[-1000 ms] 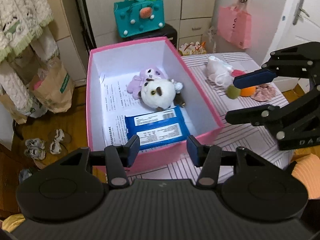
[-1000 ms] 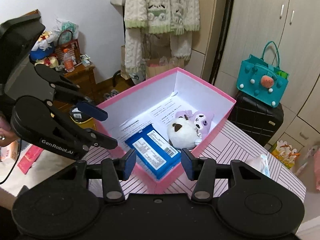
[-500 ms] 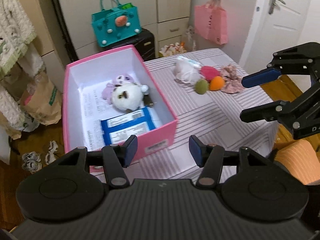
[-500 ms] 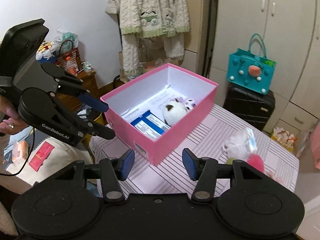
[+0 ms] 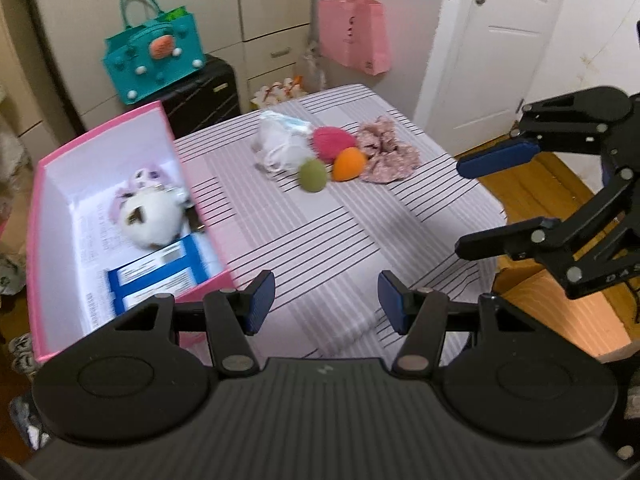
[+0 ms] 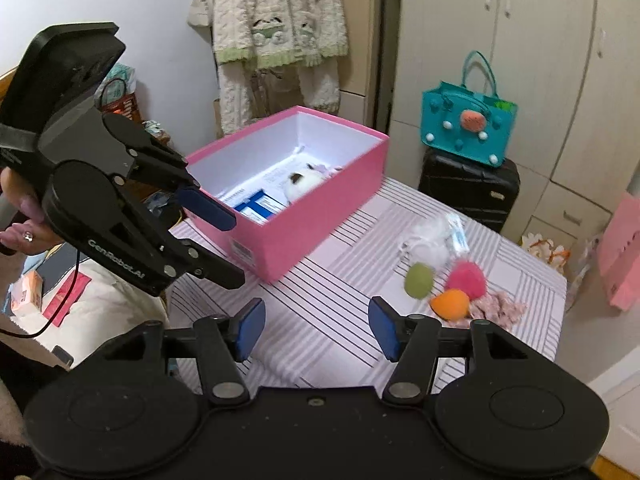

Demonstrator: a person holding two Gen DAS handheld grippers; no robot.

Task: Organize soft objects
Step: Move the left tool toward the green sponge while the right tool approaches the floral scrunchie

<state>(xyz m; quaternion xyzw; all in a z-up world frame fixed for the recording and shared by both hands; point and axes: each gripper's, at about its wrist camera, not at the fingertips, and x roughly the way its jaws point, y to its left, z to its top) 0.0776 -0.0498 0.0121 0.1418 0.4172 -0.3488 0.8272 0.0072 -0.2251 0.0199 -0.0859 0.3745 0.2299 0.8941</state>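
The striped desk (image 6: 320, 320) carries a pink box (image 6: 320, 208) in the upper middle of the right wrist view. The soft objects (image 6: 452, 280) lie right of centre, above the empty right claw (image 6: 316, 328), whose jaws are opening. The left claw (image 5: 326, 300) gapes empty.
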